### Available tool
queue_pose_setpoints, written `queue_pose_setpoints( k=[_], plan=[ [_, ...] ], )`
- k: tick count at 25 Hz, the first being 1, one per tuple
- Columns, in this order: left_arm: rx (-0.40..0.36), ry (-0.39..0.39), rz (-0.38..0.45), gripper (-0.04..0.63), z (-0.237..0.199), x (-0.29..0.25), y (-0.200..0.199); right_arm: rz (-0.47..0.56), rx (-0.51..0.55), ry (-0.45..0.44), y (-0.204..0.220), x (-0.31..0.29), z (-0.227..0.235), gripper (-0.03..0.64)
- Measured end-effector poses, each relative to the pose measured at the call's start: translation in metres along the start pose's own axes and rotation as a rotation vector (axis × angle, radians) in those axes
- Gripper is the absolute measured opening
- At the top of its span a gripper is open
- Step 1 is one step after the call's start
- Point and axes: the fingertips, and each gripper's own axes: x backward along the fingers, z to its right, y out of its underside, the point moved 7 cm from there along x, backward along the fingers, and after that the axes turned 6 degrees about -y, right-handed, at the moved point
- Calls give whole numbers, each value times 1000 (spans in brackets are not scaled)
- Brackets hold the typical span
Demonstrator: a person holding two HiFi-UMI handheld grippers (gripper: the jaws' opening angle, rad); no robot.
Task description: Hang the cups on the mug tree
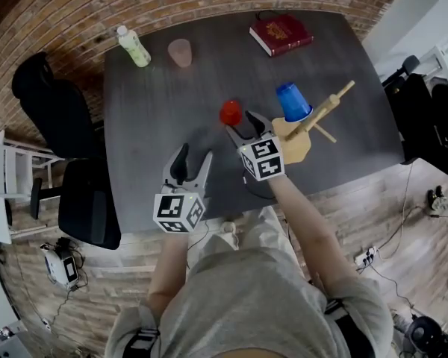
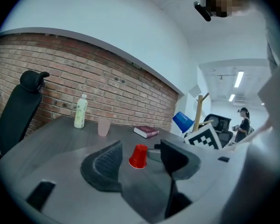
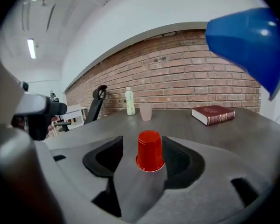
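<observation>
Jaws wide open and empty on both, right gripper (image 1: pixel 245 125) lined up on the upside-down red cup (image 1: pixel 230 112), left gripper (image 1: pixel 194 155) idle, so an off-center pinch could knock it over.

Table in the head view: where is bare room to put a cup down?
Bare: the middle between pink cup and book; the left side below the bottle. Crowded: around red cup, mug tree and right gripper.
</observation>
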Motion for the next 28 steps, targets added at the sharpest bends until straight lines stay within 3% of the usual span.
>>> queue_pose_setpoints(
  k=[12, 15, 28],
  plan=[
    [24, -40, -30, 250, -12, 10, 20, -68, 10, 7, 13, -42, 17, 247],
    [23, -45, -33, 250, -14, 11, 22, -66, 18, 18, 14, -43, 18, 202],
    [8, -13, -26, 250, -6, 23, 17, -30, 45, 20, -1, -19, 3, 199]
  ],
)
